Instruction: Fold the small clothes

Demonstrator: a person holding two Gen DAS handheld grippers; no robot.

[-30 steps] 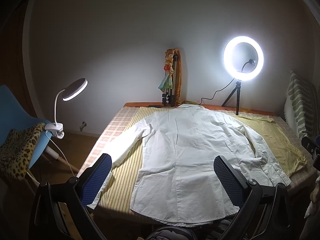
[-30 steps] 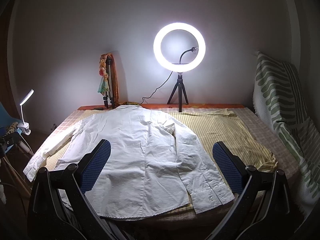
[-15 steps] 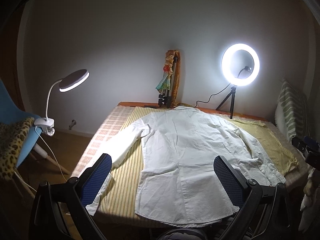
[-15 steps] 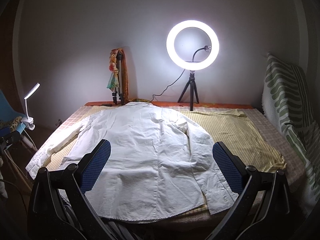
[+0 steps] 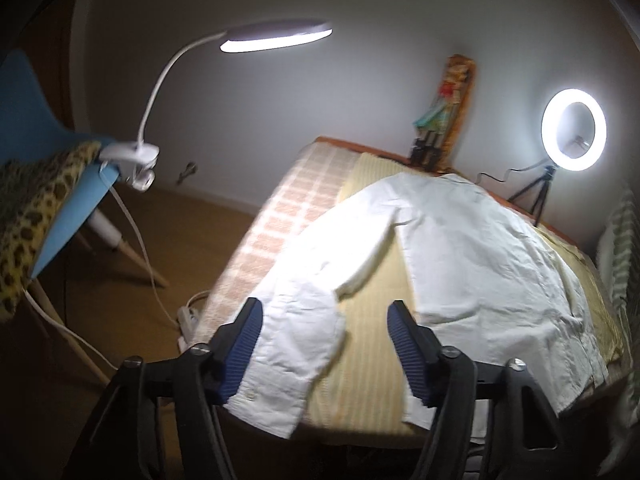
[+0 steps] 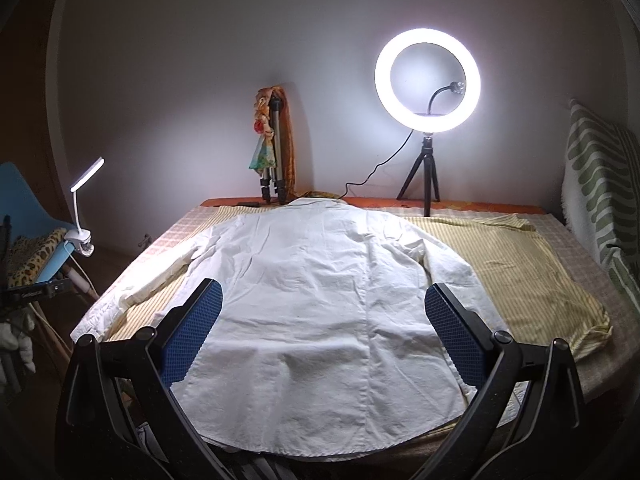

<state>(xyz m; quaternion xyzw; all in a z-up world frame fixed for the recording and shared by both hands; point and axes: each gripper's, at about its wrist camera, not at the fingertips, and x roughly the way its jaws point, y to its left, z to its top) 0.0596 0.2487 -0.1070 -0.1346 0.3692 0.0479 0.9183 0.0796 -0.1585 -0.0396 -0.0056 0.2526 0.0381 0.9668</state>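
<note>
A: Where's the shirt [image 6: 312, 300] laid?

B: Flat, back up, on the striped sheet [image 6: 520, 264] over the bed [image 5: 288, 208]; collar twd the wall, hem at the near edge. One sleeve [image 5: 316, 300] is spread out to the shirt's side, cuff [image 5: 276, 396] at the bed's near corner.

A: Left hand-held gripper [image 5: 324, 352]?

B: Jaws are closing, abt half open. The cuff end is seen betw. the pads, but no pinch is made yet; nothing's held.

A: Right hand-held gripper [image 6: 322, 332]?

B: Wide open, empty, hung over the hem, apart from the cloth.

A: How's the step best done?

B: Prob. the sleeve is to be taken first. The cuff should be caught square, both layers, not just the edge, else it'll slip. The sheet under it shouldn't be nipped along w/ it. The sleeve is then best carried across the back flat, w/o dragging the body askew.
</note>
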